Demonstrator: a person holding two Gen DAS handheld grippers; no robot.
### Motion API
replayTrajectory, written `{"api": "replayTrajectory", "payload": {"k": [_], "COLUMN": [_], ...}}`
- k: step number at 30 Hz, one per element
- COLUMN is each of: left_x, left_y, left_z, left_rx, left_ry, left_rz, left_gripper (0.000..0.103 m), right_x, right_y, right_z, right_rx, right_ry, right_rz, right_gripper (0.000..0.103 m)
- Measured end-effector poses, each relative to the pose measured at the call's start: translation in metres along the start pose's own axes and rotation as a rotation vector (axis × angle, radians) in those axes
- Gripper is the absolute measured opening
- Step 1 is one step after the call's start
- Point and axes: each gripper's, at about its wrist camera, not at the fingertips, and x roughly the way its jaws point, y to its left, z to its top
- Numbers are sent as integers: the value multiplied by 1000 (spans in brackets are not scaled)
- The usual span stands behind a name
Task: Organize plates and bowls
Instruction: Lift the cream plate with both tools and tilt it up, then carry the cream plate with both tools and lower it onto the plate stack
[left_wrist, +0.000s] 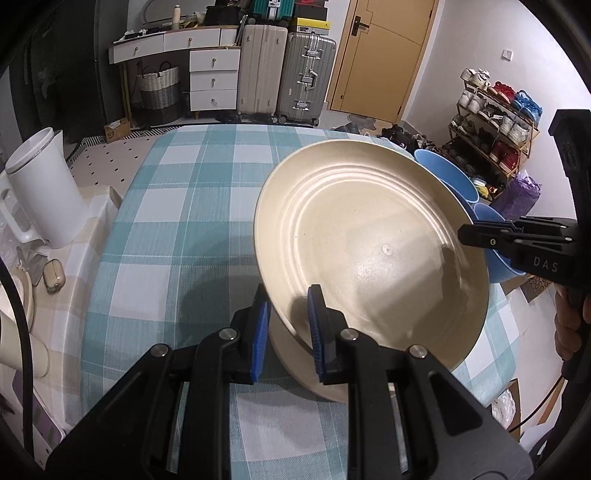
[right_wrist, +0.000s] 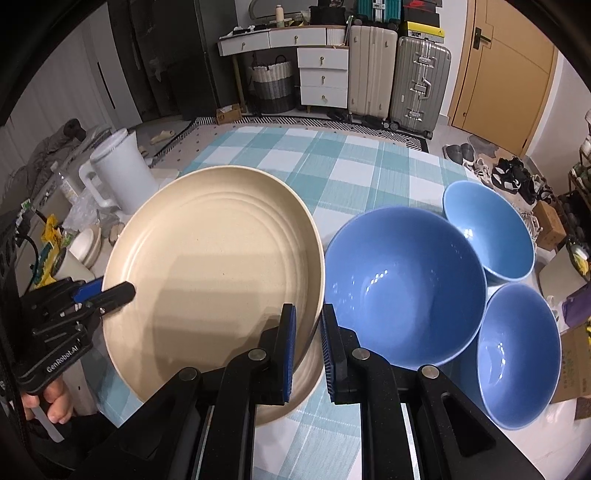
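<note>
Blue ribbed pads of the left tongs (left_wrist: 288, 328) pinch the near rim of the cream plate (left_wrist: 373, 243), one pad inside the rim and one outside. That plate is tilted, its far edge raised and its hollow turned back toward the left camera, and it sits over a second cream plate (left_wrist: 310, 373) lying flat on the tabletop (left_wrist: 177, 206). Across from there, the right tongs (right_wrist: 308, 350) nip the opposite rim, pads pressed close on the thin edge. Round, matte and faintly speckled, the plate has concentric ridges stepping down to a flat middle; it is round, so no long axis to call. Under it all lies a woven cloth in teal and white checks. From the right camera come three glossy blue bowls, mouths up: a big bowl (right_wrist: 404, 284) just beside the plate, a far bowl (right_wrist: 487, 229) and a near bowl (right_wrist: 517, 350) to its right. From the left camera those bowls are only blue slivers behind the plate, but its underside and the plate below show better there. Off to the left stands a white jug (left_wrist: 44, 188) with a handle.
</note>
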Motion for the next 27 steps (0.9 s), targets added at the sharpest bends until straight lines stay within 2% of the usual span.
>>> {"api": "replayTrajectory", "payload": {"k": [12, 27], "left_x": [4, 22], "left_y": [8, 5], "left_z": [-18, -27], "left_rx": [13, 56], "left_ry": [-4, 26], "left_rz": [-20, -30], "left_gripper": [16, 17], "right_x": [3, 10], "right_y": [4, -4], "right_z": [-18, -36], "right_rx": [18, 61], "right_ry": [-22, -27], "right_rz": [21, 46], "right_gripper": [14, 16]}}
